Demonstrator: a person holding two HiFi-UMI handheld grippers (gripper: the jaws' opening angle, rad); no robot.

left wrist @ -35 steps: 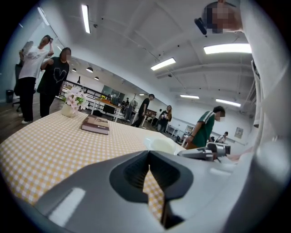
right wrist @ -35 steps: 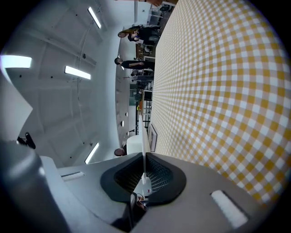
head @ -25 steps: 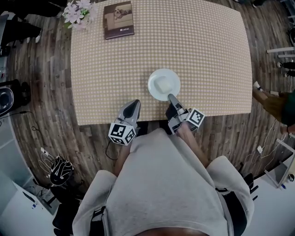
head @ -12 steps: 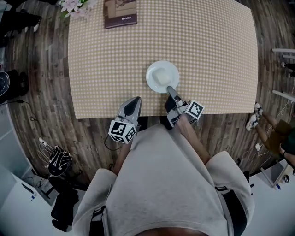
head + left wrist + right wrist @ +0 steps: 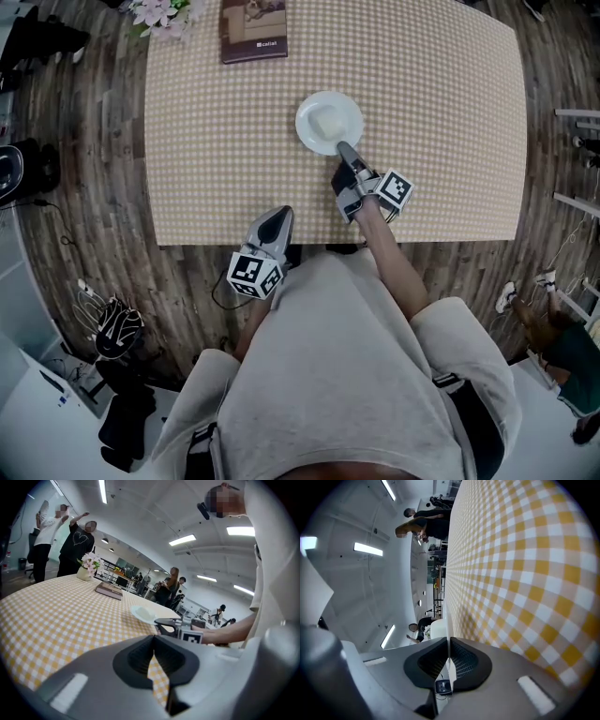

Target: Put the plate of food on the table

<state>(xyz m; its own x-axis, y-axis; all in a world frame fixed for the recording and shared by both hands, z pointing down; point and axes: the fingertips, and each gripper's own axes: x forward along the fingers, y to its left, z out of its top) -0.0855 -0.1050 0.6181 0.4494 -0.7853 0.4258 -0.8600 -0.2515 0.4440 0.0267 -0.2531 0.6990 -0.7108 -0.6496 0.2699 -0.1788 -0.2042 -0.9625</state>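
Note:
A white plate [image 5: 329, 122] with a pale lump of food [image 5: 328, 120] on it is out over the checked table [image 5: 216, 141]; whether it rests on the cloth I cannot tell. My right gripper [image 5: 344, 150] is shut on the plate's near rim. In the right gripper view that rim [image 5: 448, 620] runs edge-on between the closed jaws of the right gripper [image 5: 448, 656]. My left gripper [image 5: 278, 216] hangs at the table's front edge, shut with nothing in it. In the left gripper view the left gripper [image 5: 152, 654] has its jaws together, and the plate [image 5: 143, 613] shows ahead.
A brown book [image 5: 253, 28] and a bunch of pink flowers [image 5: 159, 11] lie at the table's far left corner. Wooden floor surrounds the table, with bags and cables at the left. People stand in the background beyond the table [image 5: 70, 531].
The right gripper has carried the plate farther in over the table, away from the front edge. The left gripper has stayed near the edge.

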